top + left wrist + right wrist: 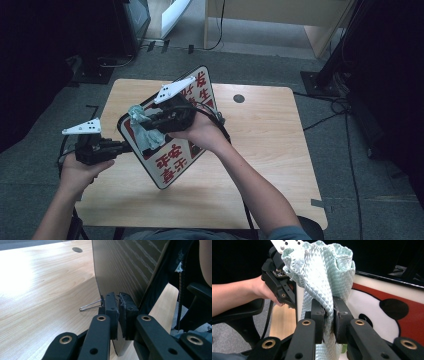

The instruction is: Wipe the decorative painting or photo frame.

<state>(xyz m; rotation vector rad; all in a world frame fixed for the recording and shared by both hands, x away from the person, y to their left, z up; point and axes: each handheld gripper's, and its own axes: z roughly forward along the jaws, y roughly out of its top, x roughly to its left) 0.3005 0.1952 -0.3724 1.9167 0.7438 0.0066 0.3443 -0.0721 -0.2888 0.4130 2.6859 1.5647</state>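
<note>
Nearest the person, above the pale woodgrain counter, the left tongs are clenched on the thin lower edge of a flat, rounded-corner square board with red characters and a panda print, held tilted off the counter. Against its glossy face, the right tongs grasp a crumpled pale green cloth with a diamond-quilted texture. Behind the board's ribbed grey back, 1 bent wire clip shows.
</note>
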